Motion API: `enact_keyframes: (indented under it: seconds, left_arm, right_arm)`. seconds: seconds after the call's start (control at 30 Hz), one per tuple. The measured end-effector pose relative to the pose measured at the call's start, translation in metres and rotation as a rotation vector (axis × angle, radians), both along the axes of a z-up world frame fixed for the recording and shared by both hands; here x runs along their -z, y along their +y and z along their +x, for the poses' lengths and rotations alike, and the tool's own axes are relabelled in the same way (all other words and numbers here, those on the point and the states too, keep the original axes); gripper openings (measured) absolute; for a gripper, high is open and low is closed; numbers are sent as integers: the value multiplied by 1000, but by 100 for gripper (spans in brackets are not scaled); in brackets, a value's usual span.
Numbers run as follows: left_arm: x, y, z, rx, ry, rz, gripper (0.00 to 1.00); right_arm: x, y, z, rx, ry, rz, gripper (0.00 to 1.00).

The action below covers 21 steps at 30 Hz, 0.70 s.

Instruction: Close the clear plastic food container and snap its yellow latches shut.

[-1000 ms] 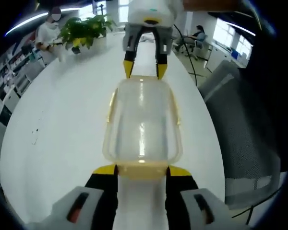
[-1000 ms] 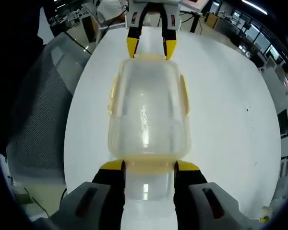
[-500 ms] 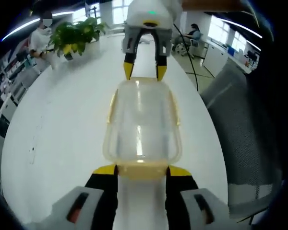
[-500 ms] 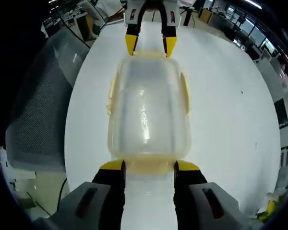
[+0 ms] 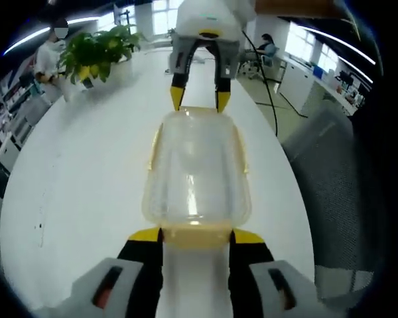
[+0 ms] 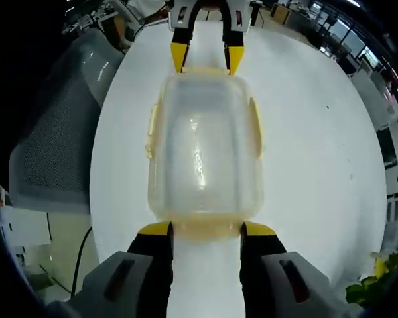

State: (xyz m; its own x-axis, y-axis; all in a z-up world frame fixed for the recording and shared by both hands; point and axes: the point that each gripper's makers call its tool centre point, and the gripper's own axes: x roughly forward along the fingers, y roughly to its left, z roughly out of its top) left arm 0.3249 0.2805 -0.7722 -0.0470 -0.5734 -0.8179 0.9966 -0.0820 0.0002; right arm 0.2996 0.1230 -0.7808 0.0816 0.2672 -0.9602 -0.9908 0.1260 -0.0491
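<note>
Right now the clear plastic container [image 5: 196, 169] sits lengthwise on a smooth white table [image 5: 79, 172], caught between the two tools end to end. It is a rounded rectangular box, cloudy and glossy, with a soft streak of light down its lid and pale yellow latches [image 6: 255, 128] running along its long sides.

From the left gripper view, the left gripper [image 5: 196, 235] has its yellow-tipped black fingers [image 5: 144, 234] spread about as wide as the near short end of the box, one on each side of the yellow latch there, touching or just beside it; whether they actually squeeze it I cannot tell. At the far end the right gripper [image 5: 199, 99] points back toward the camera, its own yellow tips [image 5: 176, 97] meeting the opposite short edge in the same wide stance.

The right gripper view shows the mirror of this: the right gripper [image 6: 206, 230] framing the near yellow latch, and the left gripper [image 6: 207, 58] at the far end.

A grey mesh chair back [image 6: 56, 142] stands beside the table, and a leafy green plant [image 5: 93, 52] rests on its far part.
</note>
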Motion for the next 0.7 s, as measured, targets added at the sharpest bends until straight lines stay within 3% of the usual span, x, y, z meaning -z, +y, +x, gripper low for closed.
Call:
enact_keyframes:
  seconds: [0.27, 0.7]
  left_arm:
    - [1, -9, -4, -13, 12, 3, 33]
    - [11, 1, -6, -28, 34, 23, 33]
  right_arm:
    - [2, -9, -2, -11, 6, -5, 36]
    - [7, 0, -1, -35, 5, -14, 36]
